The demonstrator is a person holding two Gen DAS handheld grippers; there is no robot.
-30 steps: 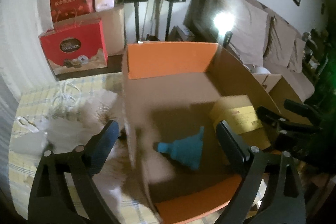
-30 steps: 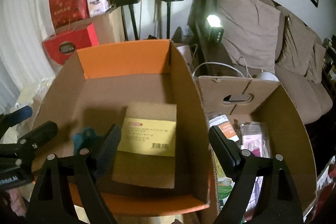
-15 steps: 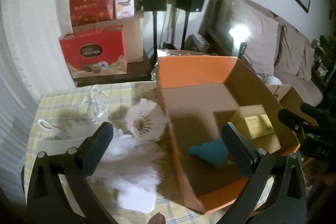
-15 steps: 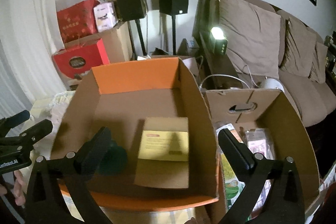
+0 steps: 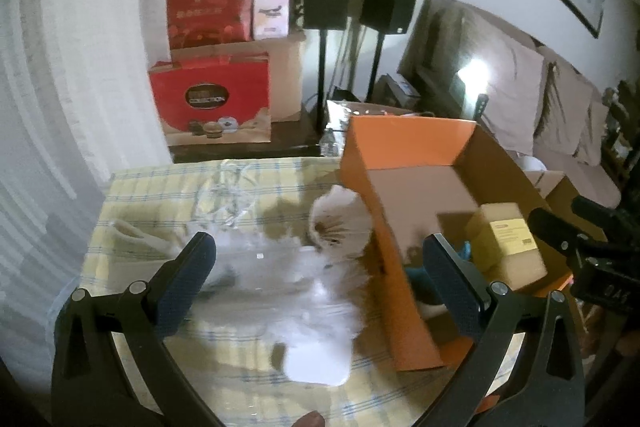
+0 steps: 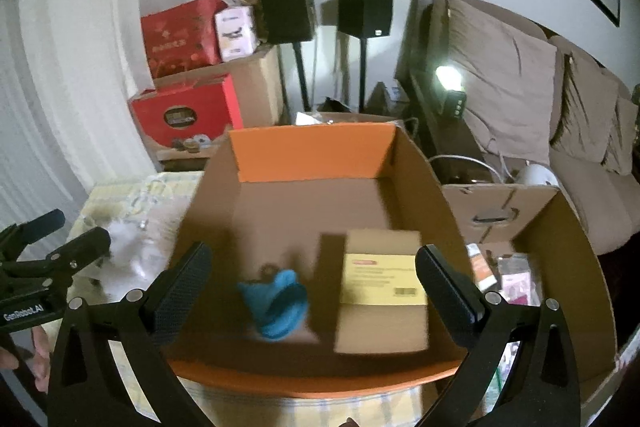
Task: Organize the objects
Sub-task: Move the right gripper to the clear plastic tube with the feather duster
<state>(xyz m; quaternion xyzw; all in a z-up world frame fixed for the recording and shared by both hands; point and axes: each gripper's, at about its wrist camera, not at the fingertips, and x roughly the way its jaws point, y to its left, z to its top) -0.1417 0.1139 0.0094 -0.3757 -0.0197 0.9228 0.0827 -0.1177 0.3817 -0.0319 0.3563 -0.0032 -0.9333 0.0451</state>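
Left gripper (image 5: 318, 267), jaws wide apart and empty, above white fluffy items (image 5: 316, 291) on the checked tabletop (image 5: 160, 187). Orange cardboard box (image 6: 312, 155) holds a blue object (image 6: 280, 303) beside a yellow-labelled carton (image 6: 382, 287). Right gripper (image 6: 312, 279), jaws likewise spread and empty, above the box.

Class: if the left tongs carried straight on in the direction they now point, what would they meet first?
Most likely the white feathery heap on the checked tablecloth, which lies between the open left tongs; depth is blurred, so this is a judgement.
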